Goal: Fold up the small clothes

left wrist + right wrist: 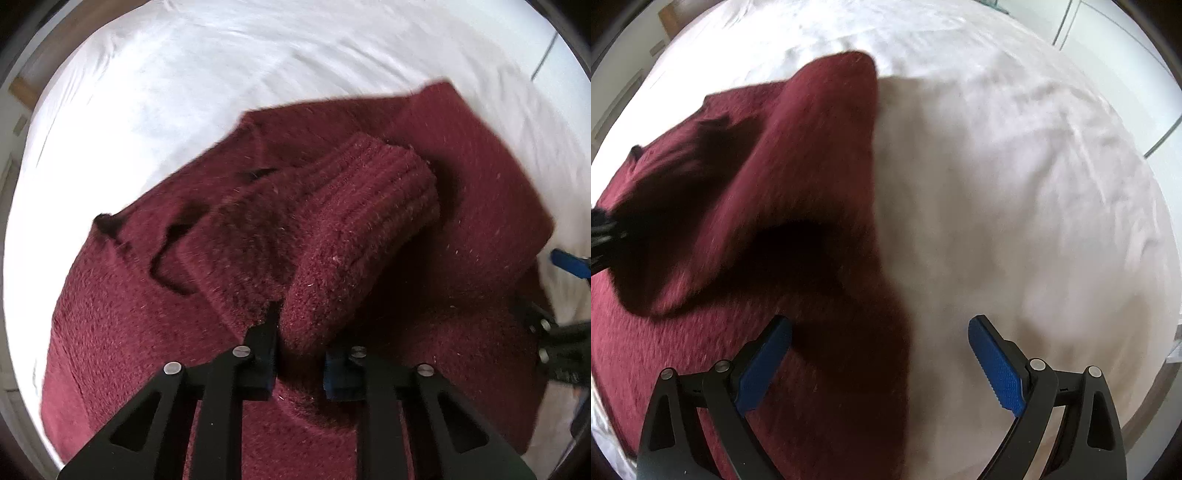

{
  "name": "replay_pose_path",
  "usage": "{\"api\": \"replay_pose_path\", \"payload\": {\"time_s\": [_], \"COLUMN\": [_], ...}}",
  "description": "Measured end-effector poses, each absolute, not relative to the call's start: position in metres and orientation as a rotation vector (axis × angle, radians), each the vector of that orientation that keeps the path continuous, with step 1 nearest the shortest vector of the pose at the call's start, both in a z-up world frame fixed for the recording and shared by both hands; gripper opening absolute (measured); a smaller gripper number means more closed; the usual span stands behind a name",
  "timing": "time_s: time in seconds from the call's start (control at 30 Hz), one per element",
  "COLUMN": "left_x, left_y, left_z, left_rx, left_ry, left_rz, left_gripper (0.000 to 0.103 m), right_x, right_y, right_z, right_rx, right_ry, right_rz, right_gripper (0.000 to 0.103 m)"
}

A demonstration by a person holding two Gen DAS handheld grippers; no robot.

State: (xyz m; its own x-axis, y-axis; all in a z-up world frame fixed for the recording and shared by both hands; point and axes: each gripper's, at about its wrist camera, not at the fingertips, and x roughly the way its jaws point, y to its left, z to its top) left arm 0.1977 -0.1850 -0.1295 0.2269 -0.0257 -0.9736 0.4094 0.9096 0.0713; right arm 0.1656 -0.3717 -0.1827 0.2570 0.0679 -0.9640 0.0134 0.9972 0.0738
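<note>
Only the left view shows the left tool (301, 354) clamping the sweater's cuff (354, 236); right tool (881, 363) gapes.

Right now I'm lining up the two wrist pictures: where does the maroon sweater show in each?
Left wrist: the maroon sweater fills the centre and bottom, a ribbed fold pinched in the left gripper.
Right wrist: the sweater covers the left half, under the open right gripper's left finger.
Shared landmark: the white bedsheet.
</note>
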Motion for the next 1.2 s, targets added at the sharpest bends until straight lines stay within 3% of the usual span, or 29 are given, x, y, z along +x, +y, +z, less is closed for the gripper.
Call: {"api": "replay_pose_path", "payload": {"time_s": [0.23, 0.27, 0.33, 0.37, 0.4, 0.7, 0.8, 0.9, 1.13, 1.2], "left_x": [0.195, 0.196, 0.186, 0.184, 0.184, 0.172, 0.167, 0.165, 0.154, 0.152], "left_y": [-0.115, -0.110, -0.092, -0.081, -0.074, -0.043, -0.029, -0.011, 0.025, 0.029], "left_z": [-0.096, -0.094, -0.089, -0.090, -0.091, -0.124, -0.140, -0.139, -0.131, -0.121], "left_rx": [0.172, 0.161, 0.134, 0.113, 0.091, -0.057, -0.117, -0.168, -0.196, -0.188], "left_ry": [1.236, 1.226, 1.209, 1.207, 1.210, 1.267, 1.303, 1.324, 1.345, 1.334], "left_rz": [-0.240, -0.227, -0.199, -0.185, -0.179, -0.137, -0.132, -0.122, -0.069, -0.052], "left_gripper": [0.013, 0.013, 0.013, 0.013, 0.013, 0.014, 0.020, 0.027, 0.061, 0.064], "right_x": [0.202, 0.207, 0.214, 0.218, 0.220, 0.219, 0.223, 0.220, 0.218, 0.217], "right_y": [-0.386, -0.388, -0.393, -0.394, -0.393, -0.340, -0.325, -0.324, -0.335, -0.336], "right_z": [-0.176, -0.175, -0.173, -0.174, -0.176, -0.180, -0.182, -0.174, -0.188, -0.187], "right_rx": [0.112, 0.128, 0.137, 0.184, 0.204, 0.048, 0.041, 0.044, 0.123, 0.120], "right_ry": [1.285, 1.280, 1.275, 1.288, 1.302, 1.314, 1.326, 1.334, 1.327, 1.325], "right_rz": [-0.014, -0.024, -0.016, 0.031, 0.048, 0.026, 0.033, 0.049, 0.070, 0.078], "right_gripper": [0.096, 0.092, 0.057, 0.026, 0.016, 0.017, 0.017, 0.017, 0.018, 0.018]}}
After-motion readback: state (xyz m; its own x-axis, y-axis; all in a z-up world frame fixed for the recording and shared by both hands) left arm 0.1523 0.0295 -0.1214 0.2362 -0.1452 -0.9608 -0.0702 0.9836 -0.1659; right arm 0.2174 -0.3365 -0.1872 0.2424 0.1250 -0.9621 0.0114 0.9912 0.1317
